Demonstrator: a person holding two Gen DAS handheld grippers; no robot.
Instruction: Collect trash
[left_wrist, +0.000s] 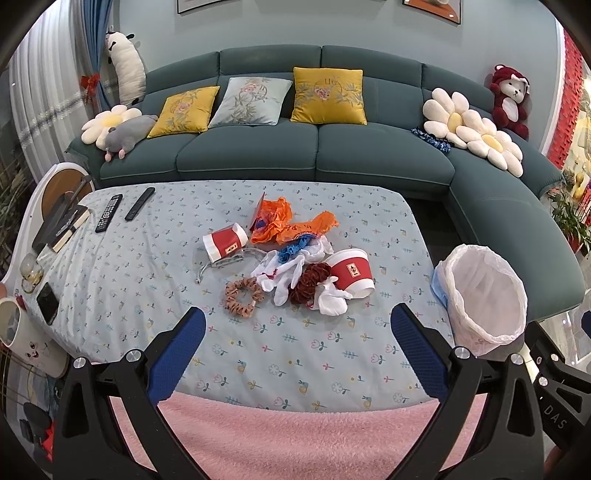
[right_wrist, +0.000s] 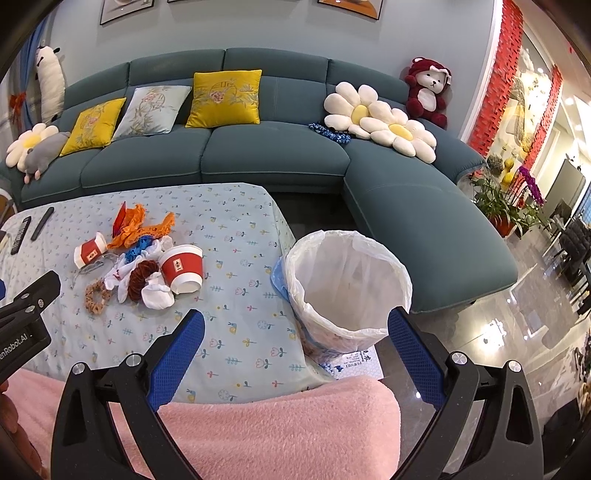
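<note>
A pile of trash lies mid-table: two red-and-white paper cups (left_wrist: 225, 246) (left_wrist: 351, 272), an orange wrapper (left_wrist: 291, 223), white crumpled tissue (left_wrist: 291, 275), a tan scrunchie (left_wrist: 243, 297) and a brown scrunchie (left_wrist: 312, 281). A bin with a white liner (left_wrist: 484, 293) stands at the table's right edge; it also shows in the right wrist view (right_wrist: 347, 284). My left gripper (left_wrist: 297, 325) is open and empty, near the pile. My right gripper (right_wrist: 295, 325) is open and empty, in front of the bin. The pile shows left in that view (right_wrist: 147, 266).
The table wears a floral cloth (left_wrist: 147, 277). Two remotes (left_wrist: 122, 210), books (left_wrist: 61, 230), a phone (left_wrist: 47, 302) and a mug (left_wrist: 26, 339) sit at its left. A teal sofa (left_wrist: 280, 155) with cushions stands behind. A pink blanket (left_wrist: 295, 435) lies at the near edge.
</note>
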